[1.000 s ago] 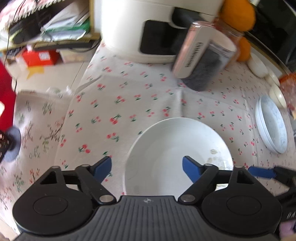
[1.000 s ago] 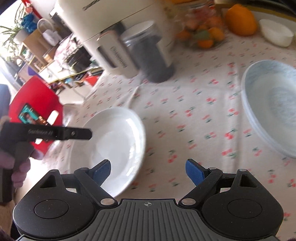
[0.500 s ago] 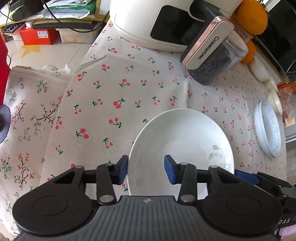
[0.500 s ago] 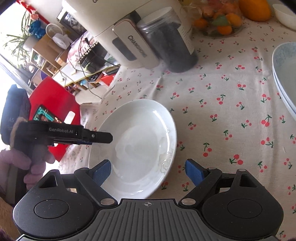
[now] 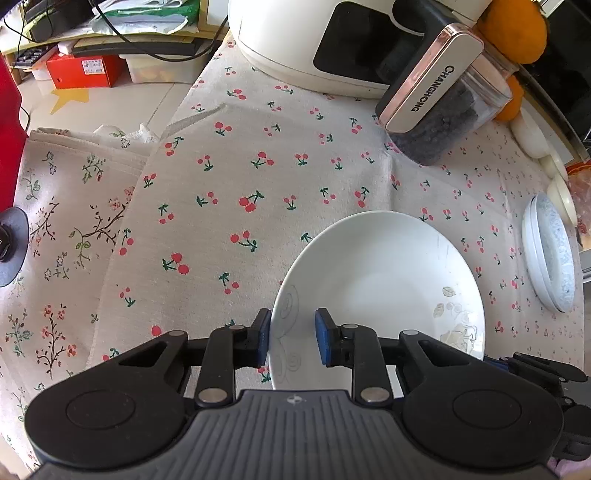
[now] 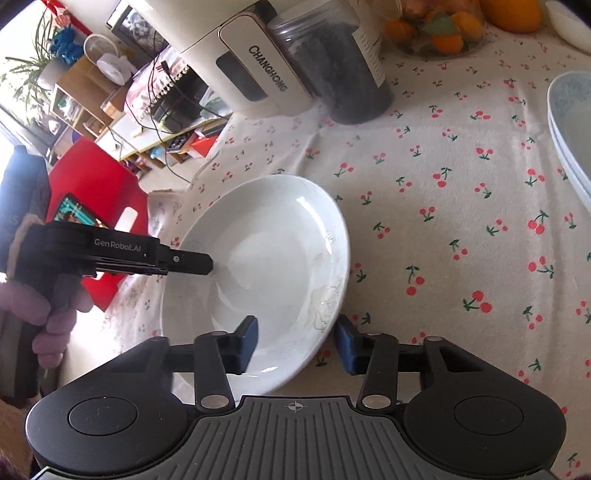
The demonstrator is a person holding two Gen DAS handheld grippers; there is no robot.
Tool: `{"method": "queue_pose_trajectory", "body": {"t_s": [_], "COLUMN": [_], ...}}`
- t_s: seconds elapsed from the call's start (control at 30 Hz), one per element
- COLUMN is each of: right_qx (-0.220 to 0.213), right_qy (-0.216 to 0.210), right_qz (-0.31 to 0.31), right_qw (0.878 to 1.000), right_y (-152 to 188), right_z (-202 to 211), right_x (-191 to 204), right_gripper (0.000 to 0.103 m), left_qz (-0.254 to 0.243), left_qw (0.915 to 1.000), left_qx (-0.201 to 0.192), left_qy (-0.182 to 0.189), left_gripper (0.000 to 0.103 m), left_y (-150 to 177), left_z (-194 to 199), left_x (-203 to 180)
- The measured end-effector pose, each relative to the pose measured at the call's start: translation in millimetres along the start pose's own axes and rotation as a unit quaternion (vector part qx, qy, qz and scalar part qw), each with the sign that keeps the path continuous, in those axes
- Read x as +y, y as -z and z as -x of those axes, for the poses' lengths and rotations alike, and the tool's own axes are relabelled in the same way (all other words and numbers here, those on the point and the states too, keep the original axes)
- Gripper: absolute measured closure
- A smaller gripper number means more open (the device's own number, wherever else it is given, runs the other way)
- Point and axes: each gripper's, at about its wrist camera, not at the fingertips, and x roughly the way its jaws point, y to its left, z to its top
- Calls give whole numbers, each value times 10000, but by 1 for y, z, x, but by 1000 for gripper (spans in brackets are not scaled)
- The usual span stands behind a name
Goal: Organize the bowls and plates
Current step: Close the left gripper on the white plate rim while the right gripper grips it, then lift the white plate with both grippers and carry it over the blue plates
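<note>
A deep white plate (image 5: 376, 280) (image 6: 266, 258) lies on the cherry-print tablecloth (image 5: 236, 177). My left gripper (image 5: 291, 336) straddles its near left rim, one pad outside the edge and one over the inside; its jaws are closing, with a gap still showing between them. In the right wrist view a gloved hand holds the left gripper (image 6: 205, 264) at the plate's left side. My right gripper (image 6: 295, 338) straddles the plate's near right rim, jaws closing, with a gap showing at the inner pad.
A stack of blue-speckled plates (image 5: 550, 254) (image 6: 569, 129) sits to the right. A jar of dark grains (image 5: 443, 122) (image 6: 343, 70) and a white appliance (image 5: 295, 37) stand behind, with oranges (image 5: 517, 26) and small white bowls (image 5: 532, 136). The table edge (image 5: 155, 140) drops off at left.
Both grippers have narrowed their jaws from wide open down onto the white plate's rim. The left one has shifted left, so the rim now lies between its pads. The plate has stayed on the cloth.
</note>
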Motion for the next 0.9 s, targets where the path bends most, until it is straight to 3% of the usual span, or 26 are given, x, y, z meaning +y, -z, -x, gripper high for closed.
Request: {"method": "queue_pose_trajectory", "body": {"t_s": [0.07,0.17,0.9], "right_qx": [0,-59,-737], "right_qy": [38,84,292], "right_qz": [-16,-23,-156], "right_qw": [10000,9999,9967], "right_y": [0,-1,-23], "right_z": [0,4,52], "right_x": [-3,-6,-41], "right_gripper": [75,80,81], "left_qz": [-4,6,-201], "left_qw": [10000,10000,9958], "left_qx": [-26,-65,-658], "left_qy": [-12,51,605], "left_gripper": [80,83,84], "left_y": [0,0,-2], "left_z": [0,1,16], "left_x": [-1,-2,-52]}}
